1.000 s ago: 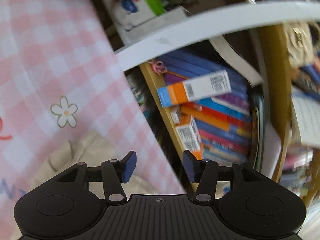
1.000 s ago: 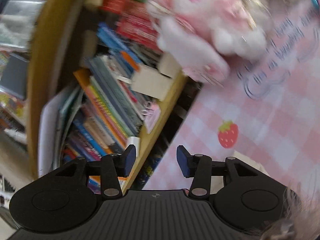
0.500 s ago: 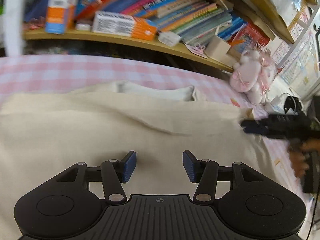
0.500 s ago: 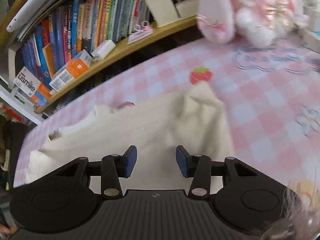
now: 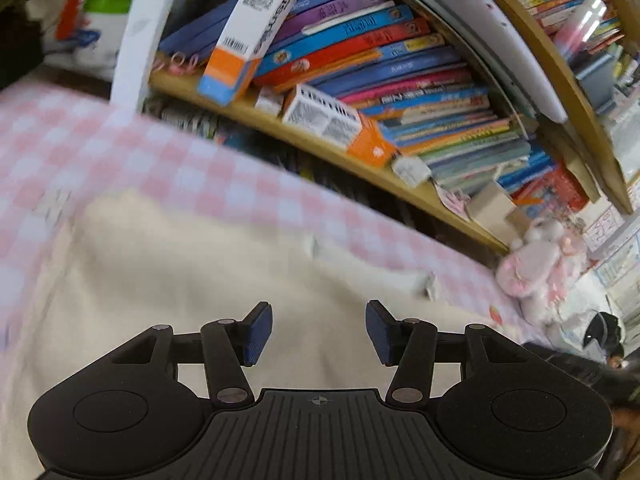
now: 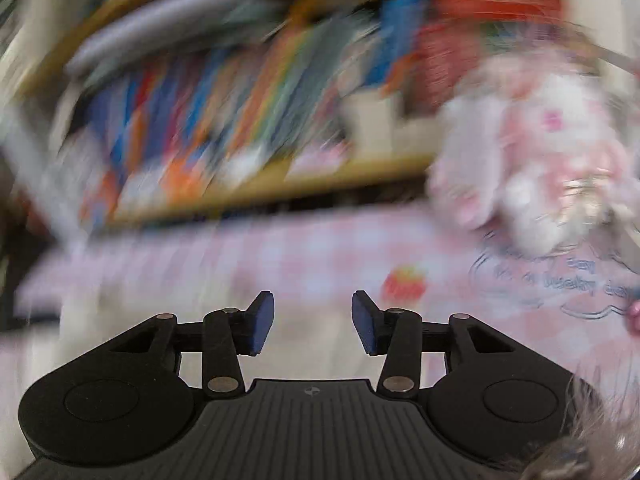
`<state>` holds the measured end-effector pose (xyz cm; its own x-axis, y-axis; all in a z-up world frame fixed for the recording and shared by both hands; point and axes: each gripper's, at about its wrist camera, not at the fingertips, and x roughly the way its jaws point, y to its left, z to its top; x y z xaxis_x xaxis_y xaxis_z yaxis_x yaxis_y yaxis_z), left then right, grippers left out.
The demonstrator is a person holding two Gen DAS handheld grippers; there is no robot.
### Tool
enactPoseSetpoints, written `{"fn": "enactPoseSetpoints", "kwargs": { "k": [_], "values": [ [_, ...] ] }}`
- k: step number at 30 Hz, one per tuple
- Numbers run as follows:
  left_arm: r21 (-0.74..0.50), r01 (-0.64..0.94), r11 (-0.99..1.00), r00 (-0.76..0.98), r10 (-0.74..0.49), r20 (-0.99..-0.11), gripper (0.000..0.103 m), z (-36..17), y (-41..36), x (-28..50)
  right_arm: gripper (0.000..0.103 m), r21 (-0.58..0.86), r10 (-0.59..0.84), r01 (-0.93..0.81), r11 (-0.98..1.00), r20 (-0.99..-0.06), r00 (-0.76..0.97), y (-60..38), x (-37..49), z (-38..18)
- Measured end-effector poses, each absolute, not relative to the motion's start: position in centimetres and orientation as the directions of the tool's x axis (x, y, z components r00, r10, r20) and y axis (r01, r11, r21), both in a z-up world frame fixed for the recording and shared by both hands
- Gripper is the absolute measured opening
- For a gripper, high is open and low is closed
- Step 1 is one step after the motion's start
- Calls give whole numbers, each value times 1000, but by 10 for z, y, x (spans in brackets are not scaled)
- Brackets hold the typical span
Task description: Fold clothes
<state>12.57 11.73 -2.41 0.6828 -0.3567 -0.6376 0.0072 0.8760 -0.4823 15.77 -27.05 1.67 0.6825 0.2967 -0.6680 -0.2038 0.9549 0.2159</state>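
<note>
hovering: left gripper over cream garment | right gripper closing (blurred, seemingly empty)

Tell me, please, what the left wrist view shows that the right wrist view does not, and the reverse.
Only the left wrist view: the left gripper, jaws apart and empty, two orange and white boxes on the shelf, and most of the cream garment.

Only the right wrist view: the right gripper, its jaws closing on nothing, and a red strawberry print.

Both: the pink checked cloth, the bookshelf and the pink plush toy.
</note>
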Motion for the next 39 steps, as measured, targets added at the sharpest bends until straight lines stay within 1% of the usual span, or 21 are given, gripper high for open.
{"fn": "enactPoseSetpoints", "kwargs": {
  "k": [2, 4, 6, 8, 10, 13, 14, 16, 20, 22, 25, 30, 31, 33, 34, 35, 39],
  "values": [
    [-428, 26, 903, 675, -332, -659, 51, -25, 102, 104, 39, 166, 323, -299, 940, -719, 616, -249, 149, -2],
    [-325, 54, 944, 672, -275, -688, 52, -26, 79, 83, 39, 131, 337, -366, 922, -739, 584, -225, 143, -19],
    [-227, 75, 971, 683, -216, -698, 55, -24, 60, 65, 39, 97, 338, -403, 910, -738, 584, -203, 142, -30],
    [-168, 75, 983, 696, -172, -697, 63, -26, 46, 50, 39, 44, 324, -429, 902, -728, 604, -182, 141, -37],
    [-160, 73, 984, 689, -166, -706, 64, -28, 41, 39, 37, 2, 312, -447, 895, -719, 621, -167, 153, -41],
    [-158, 53, 986, 661, -153, -734, 64, -30, 41, 26, 37, -2, 313, -459, 889, -728, 610, -156, 186, -42],
    [-155, 44, 987, 656, -145, -740, 64, -29, 42, 23, 34, 8, 313, -453, 892, -733, 603, -154, 201, -39],
    [-149, 24, 988, 652, -129, -747, 64, -27, 46, 17, 29, 9, 288, -418, 908, -737, 611, -153, 228, -34],
    [-137, -11, 990, 657, -96, -748, 67, -24, 50, 16, 31, 48, 262, -326, 944, -712, 652, -174, 258, -26],
    [-123, 8, 992, 661, -97, -744, 67, -23, 47, 25, 32, 70, 254, -288, 955, -694, 674, -193, 253, -24],
    [-91, 56, 994, 669, -105, -736, 67, -21, 36, 46, 32, 120, 264, -253, 960, -692, 672, -223, 231, -21],
    [-31, 153, 988, 698, -130, -704, 67, -17, 7, 92, 35, 143, 263, -228, 963, -683, 681, -268, 155, -19],
    [-29, 170, 985, 702, -142, -698, 65, -17, 2, 102, 35, 145, 259, -221, 964, -684, 681, -275, 140, -20],
    [-47, 205, 978, 687, -178, -705, 54, -18, -5, 125, 35, 140, 240, -200, 970, -695, 677, -286, 109, -24],
    [-61, 216, 974, 674, -195, -712, 38, -19, -8, 135, 35, 136, 229, -189, 972, -703, 673, -291, 95, -26],
    [-71, 219, 973, 668, -203, -716, 32, -20, -10, 144, 35, 133, 220, -179, 975, -712, 667, -294, 83, -29],
    [-97, 188, 977, 661, -199, -724, 31, -27, -11, 177, 34, 123, 198, -159, 980, -729, 655, -299, 43, -36]
  ]
}}
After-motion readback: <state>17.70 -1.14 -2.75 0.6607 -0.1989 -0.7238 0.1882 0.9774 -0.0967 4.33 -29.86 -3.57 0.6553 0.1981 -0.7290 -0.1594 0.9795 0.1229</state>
